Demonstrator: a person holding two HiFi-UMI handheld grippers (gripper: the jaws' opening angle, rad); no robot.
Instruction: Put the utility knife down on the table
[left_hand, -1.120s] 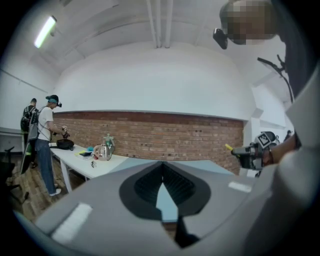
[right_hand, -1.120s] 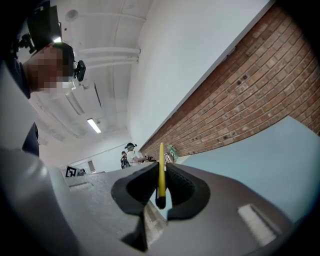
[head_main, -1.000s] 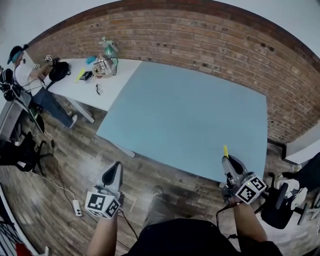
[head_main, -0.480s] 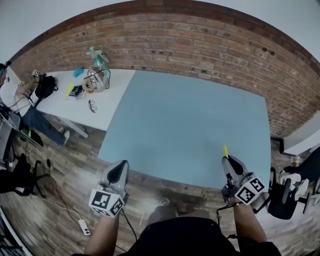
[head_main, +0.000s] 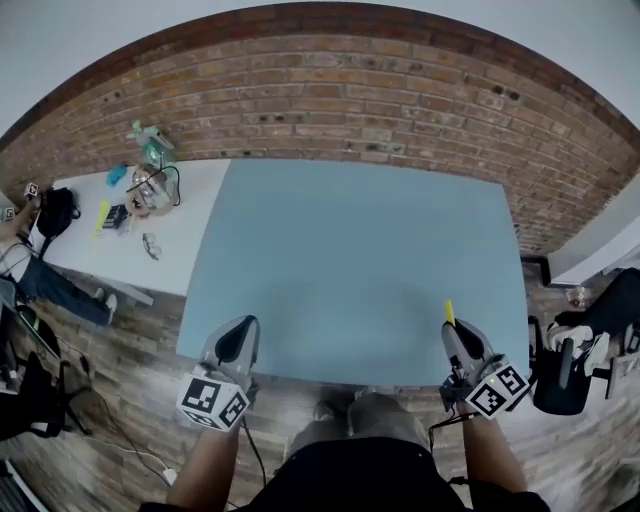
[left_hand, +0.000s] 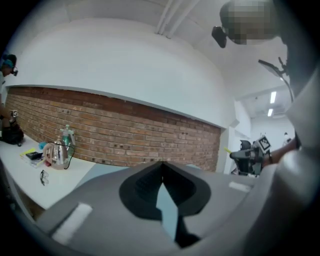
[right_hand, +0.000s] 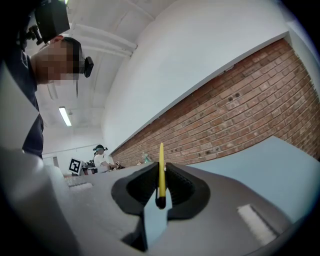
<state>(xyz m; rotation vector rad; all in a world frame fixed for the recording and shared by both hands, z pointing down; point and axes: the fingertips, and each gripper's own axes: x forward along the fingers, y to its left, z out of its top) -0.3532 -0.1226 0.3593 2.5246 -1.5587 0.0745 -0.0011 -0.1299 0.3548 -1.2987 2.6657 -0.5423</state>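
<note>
Head view: left gripper (head_main: 240, 328) and right gripper (head_main: 453, 330) at near edge of blue table (head_main: 350, 240), well apart. Thin yellow utility knife (head_main: 450, 311) pokes out of right gripper over tabletop. White table (head_main: 195, 215) with clutter at left, brick wall (head_main: 380, 110) behind

Left gripper view: jaws together, nothing between

Right gripper view: 2 jaws clamped on utility knife, its yellow tip pointing forward past jaws

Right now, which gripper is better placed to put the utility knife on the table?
Right. The right gripper is shut on the yellow utility knife, at the near edge of the blue table. The left gripper is shut and empty.
</note>
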